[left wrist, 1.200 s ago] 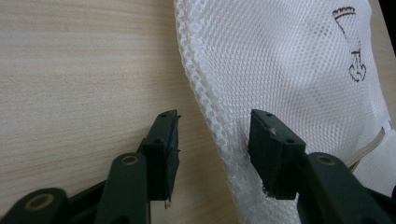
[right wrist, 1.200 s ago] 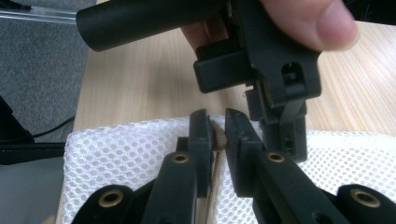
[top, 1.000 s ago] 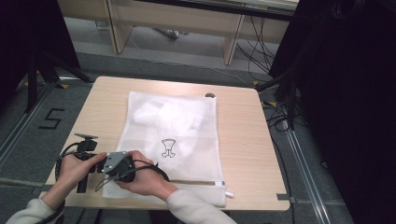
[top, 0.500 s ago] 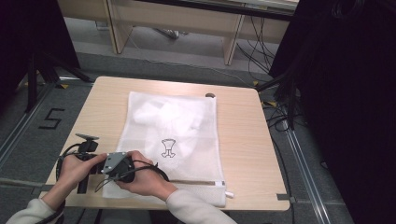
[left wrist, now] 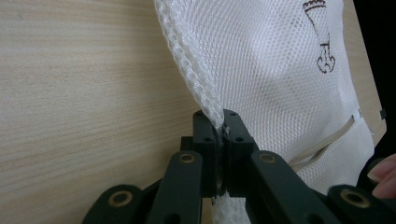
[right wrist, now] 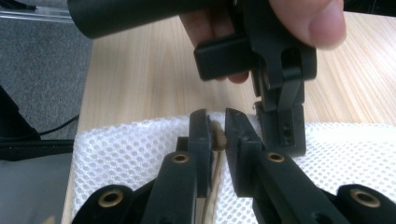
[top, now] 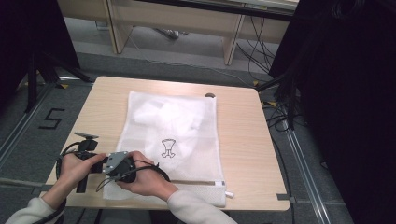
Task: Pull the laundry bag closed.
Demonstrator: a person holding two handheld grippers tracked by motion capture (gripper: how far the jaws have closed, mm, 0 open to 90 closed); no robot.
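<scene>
The mesh bag [top: 170, 140] is laid flat on the table [top: 243, 140]. Its near left edge is pinched by the left gripper [left wrist: 219, 122], whose jaws have just been closing on it. Just beside it, the same edge is clamped in the right gripper [right wrist: 215, 122].

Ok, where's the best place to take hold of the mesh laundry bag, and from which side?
Take the mesh laundry bag by its thick seamed edge at the near left corner, coming in level from the table's left side. The bag lies flat, so only the rim gives the jaws something to bite. The left claw is already shut on that edge; the right claw is shut on the corner beside it.
</scene>
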